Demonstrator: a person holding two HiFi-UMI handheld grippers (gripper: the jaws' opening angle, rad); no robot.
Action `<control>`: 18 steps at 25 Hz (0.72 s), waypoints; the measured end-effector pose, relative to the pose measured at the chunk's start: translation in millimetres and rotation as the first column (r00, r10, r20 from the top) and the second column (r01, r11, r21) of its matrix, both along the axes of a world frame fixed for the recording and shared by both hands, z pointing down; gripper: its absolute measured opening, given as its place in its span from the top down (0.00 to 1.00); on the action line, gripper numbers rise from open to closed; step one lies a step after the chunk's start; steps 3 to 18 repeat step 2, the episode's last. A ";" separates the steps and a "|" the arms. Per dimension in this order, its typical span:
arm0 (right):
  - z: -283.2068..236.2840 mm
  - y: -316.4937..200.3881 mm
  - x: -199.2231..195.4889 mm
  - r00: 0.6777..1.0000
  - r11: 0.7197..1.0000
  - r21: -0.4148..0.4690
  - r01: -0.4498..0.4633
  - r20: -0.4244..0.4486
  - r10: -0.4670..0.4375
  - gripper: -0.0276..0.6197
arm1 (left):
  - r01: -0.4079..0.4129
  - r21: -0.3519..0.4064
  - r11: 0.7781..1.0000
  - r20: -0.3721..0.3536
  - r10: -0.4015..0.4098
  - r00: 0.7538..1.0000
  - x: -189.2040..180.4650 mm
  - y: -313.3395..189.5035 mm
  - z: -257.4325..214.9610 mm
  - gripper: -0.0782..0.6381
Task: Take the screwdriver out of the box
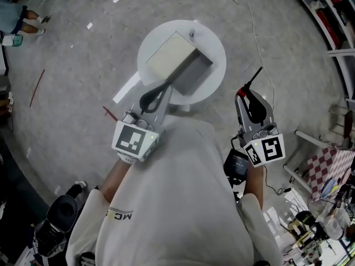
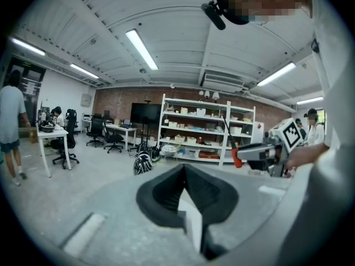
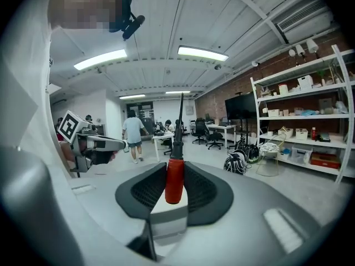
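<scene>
A box with a cream lid folded back and a grey inside sits on a round white table. My left gripper reaches over the table's near edge to the box's near side, its black fingers closed together with nothing between them. In the left gripper view that gripper also shows its pads meeting. To the right of the table, my right gripper is shut on the screwdriver. The screwdriver's red handle sits between the pads, and its black shaft points away from me. The box's inside is mostly hidden.
A thin cable trails over the concrete floor behind the table, and a red stick lies at left. Shelving lines the right side. A checkered cloth and clutter sit at lower right. Desks, office chairs and people stand farther off.
</scene>
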State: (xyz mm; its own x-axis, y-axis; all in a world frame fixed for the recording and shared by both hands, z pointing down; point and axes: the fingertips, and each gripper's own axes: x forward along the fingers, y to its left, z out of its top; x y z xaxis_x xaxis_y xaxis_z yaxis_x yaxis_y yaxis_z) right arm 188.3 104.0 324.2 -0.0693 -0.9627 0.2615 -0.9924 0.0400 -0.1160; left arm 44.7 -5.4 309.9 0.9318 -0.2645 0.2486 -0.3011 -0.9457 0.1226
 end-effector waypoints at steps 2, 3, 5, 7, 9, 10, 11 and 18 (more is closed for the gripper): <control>1.5 0.1 0.1 1.000 1.000 0.003 -0.004 -0.002 0.004 0.81 | -0.005 0.001 1.000 0.003 0.005 1.000 2.0 -1.0 1.8 0.89; 1.5 0.1 0.1 1.000 1.000 0.003 -0.004 -0.002 0.004 0.81 | -0.005 0.001 1.000 0.003 0.005 1.000 2.0 -1.0 1.8 0.89; 1.5 0.1 0.1 1.000 1.000 0.003 -0.004 -0.002 0.004 0.81 | -0.005 0.001 1.000 0.003 0.005 1.000 2.0 -1.0 1.8 0.89; 1.5 0.1 0.1 1.000 1.000 0.003 -0.004 -0.002 0.004 0.81 | -0.005 0.001 1.000 0.003 0.005 1.000 2.0 -1.0 1.8 0.89; 1.5 0.1 0.1 1.000 1.000 0.003 -0.004 -0.002 0.004 0.81 | -0.005 0.001 1.000 0.003 0.005 1.000 2.0 -1.0 1.8 0.89; 1.5 0.1 0.1 1.000 1.000 0.003 -0.004 -0.002 0.004 0.81 | -0.005 0.001 1.000 0.003 0.005 1.000 2.0 -1.0 1.8 0.89; 1.5 0.1 0.1 1.000 1.000 0.003 -0.004 -0.002 0.004 0.81 | -0.005 0.001 1.000 0.003 0.005 1.000 2.0 -1.0 1.8 0.89; 1.5 0.1 0.1 1.000 1.000 0.003 -0.004 -0.002 0.004 0.81 | -0.005 0.001 1.000 0.003 0.005 1.000 2.0 -1.0 1.8 0.89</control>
